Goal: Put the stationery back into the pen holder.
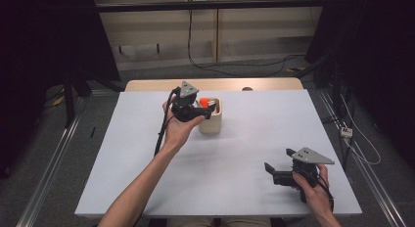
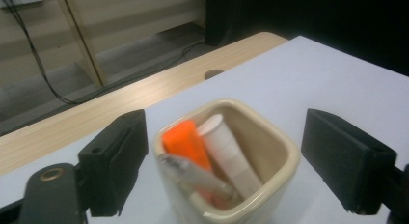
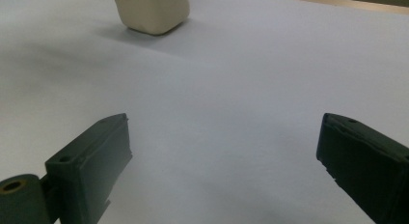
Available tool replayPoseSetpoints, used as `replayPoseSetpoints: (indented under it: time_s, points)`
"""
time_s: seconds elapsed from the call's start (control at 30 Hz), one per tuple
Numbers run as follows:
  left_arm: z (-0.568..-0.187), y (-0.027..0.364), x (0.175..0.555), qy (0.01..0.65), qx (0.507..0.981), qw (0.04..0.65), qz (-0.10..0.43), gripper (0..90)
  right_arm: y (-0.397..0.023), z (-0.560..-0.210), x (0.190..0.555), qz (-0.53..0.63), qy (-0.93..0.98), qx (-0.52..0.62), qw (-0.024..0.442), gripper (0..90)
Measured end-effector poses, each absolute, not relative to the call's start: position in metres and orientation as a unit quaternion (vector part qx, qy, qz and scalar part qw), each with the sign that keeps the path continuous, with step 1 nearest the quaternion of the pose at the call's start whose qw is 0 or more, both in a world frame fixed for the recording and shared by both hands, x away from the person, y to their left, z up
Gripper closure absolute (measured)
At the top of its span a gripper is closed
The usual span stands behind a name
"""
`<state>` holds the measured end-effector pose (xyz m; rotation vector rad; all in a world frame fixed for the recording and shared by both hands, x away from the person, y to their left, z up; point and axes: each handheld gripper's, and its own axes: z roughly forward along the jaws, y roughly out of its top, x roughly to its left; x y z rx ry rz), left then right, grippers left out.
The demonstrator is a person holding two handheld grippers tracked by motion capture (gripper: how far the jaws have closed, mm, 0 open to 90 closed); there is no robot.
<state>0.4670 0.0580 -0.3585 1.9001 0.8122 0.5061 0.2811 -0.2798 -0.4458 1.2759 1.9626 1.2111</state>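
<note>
left tool point(image 2: 224, 161) gapes wide either side of cup point(image 2: 277, 151) rim

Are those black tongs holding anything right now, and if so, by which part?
Nothing is held. The left tongs stand open around the cream cup without touching it; the right tongs are open over bare table.

The person's left arm stretches forward, its hand gripping the left tool point(image 1: 208, 109) from below, jaws spread wide with nothing pressed between them. The right hand holds the right tool point(image 1: 279, 164) low near the body, jaws wide apart too.
</note>
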Motion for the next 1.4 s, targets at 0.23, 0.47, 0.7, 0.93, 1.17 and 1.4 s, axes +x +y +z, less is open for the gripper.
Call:
replayPoseSetpoints:
  time_s: [0.23, 0.47, 0.7, 0.93, 1.17, 1.4]
  points:
    - [-0.362, 0.083, 0.465, 0.346, 0.776, 0.488, 0.199, 12.1, -0.28, -0.446, 0.281, 0.448, 0.718, 0.47, 0.25, 5.1]
    - [-0.363, 0.1, 0.457, 0.344, 0.779, 0.485, 0.2, 5.8, -0.279, -0.446, 0.282, 0.45, 0.719, 0.468, 0.248, 5.2]
    - [-0.369, 0.115, 0.446, 0.349, 0.777, 0.486, 0.195, 5.6, -0.278, -0.447, 0.282, 0.449, 0.72, 0.468, 0.247, 5.2]
    - [-0.372, 0.127, 0.434, 0.364, 0.783, 0.461, 0.204, 5.9, -0.277, -0.447, 0.282, 0.448, 0.721, 0.467, 0.248, 5.2]
    - [-0.381, 0.136, 0.422, 0.358, 0.79, 0.459, 0.192, 6.1, -0.276, -0.447, 0.282, 0.448, 0.722, 0.466, 0.247, 5.1]
    - [-0.376, 0.141, 0.41, 0.35, 0.794, 0.46, 0.188, 6.1, -0.273, -0.447, 0.283, 0.447, 0.725, 0.463, 0.247, 5.1]
